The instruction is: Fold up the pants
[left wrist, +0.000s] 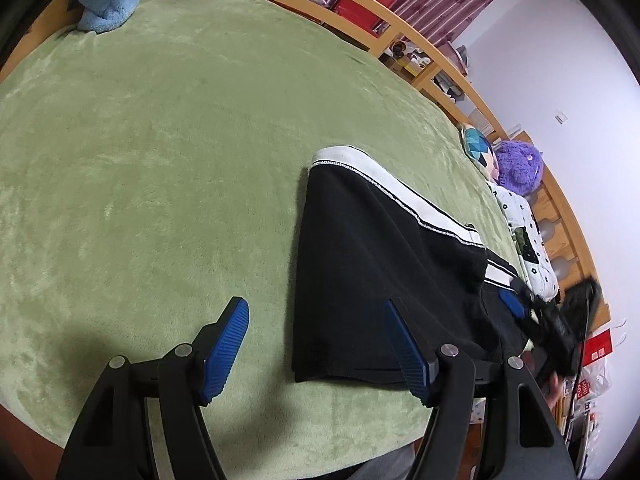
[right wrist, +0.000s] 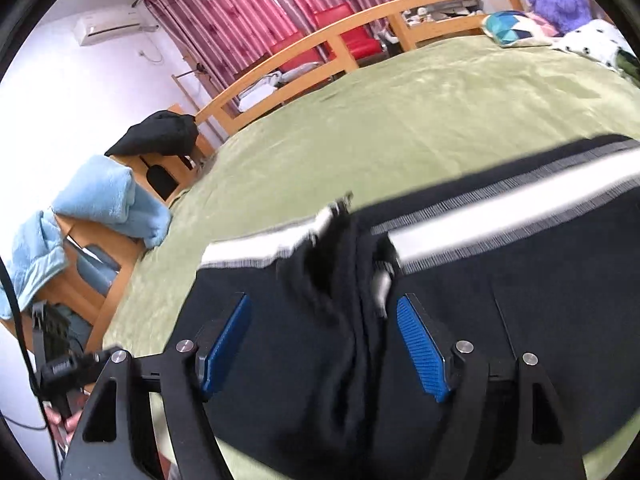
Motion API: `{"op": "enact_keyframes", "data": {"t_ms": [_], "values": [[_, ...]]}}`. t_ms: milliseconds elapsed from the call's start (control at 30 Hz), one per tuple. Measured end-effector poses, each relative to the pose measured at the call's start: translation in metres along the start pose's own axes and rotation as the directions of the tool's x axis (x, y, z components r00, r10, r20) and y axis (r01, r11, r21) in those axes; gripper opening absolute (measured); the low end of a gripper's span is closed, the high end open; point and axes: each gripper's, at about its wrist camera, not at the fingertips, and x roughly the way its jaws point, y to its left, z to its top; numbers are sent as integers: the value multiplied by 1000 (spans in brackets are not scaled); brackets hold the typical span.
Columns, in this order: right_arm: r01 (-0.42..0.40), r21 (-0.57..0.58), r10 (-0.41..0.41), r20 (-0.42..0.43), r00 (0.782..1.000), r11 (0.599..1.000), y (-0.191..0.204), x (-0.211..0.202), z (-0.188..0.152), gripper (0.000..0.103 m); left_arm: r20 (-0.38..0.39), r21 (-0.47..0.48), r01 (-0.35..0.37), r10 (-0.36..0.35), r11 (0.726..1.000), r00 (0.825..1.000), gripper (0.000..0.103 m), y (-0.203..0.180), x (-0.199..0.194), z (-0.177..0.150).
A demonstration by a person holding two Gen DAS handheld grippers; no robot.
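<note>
Jaws: left gripper (left wrist: 316,344) released, right gripper (right wrist: 322,344) released over bunched cloth.
Pants (left wrist: 384,276): right of left jaws, long axis running far-right; right hand nearer.

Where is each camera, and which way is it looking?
Left wrist: on the left gripper, looking down at the green blanket and the black pants; its open fingers show.
Right wrist: on the right gripper, over the pants; its open fingers show.
Both show the pants, blanket, purple plush and wooden bed frame.

Left hand-held gripper (left wrist: 316,320) and right hand-held gripper (right wrist: 324,316) gape.
</note>
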Motion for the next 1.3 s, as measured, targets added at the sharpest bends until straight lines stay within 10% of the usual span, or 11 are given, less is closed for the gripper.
{"op": "enact_keyframes", "data": {"t_ms": [200, 267, 300, 467, 633, 800, 1067, 1200, 1300], "values": [[6, 65, 7, -196, 980, 998, -11, 78, 26, 70, -22, 10, -15, 16, 1000, 1000, 68, -6, 11, 5], [28, 64, -15, -188, 982, 998, -11, 87, 29, 18, -26, 11, -21, 21, 1000, 999, 68, -6, 13, 7], [19, 48, -11, -178, 984, 999, -10, 86, 33, 11, -27, 10, -23, 24, 1000, 999, 68, -6, 14, 7], [-43, 99, 49, -58, 997, 994, -26, 61, 51, 11, -30, 12, -18, 18, 1000, 999, 68, -8, 17, 10], [27, 125, 6, -261, 965, 992, -45, 96, 29, 30, -36, 20, -4, 5, 1000, 999, 68, -10, 21, 10], [81, 80, -73, -103, 992, 993, -28, 28, 10, 63, -38, 18, 12, -11, 1000, 999, 68, -6, 18, 4], [38, -2, -38, -105, 994, 999, 8, -17, -42, 61, -43, 11, 28, -28, 1000, 999, 68, -5, 13, -6], [107, -121, -123, -137, 983, 987, 24, 0, -56, 22, -41, 6, 35, -35, 999, 999, 68, -6, 9, -10], [62, -129, -74, -86, 994, 990, 24, -18, -52, 19, -32, 7, 30, -30, 1000, 999, 68, -6, 2, -12]]}}
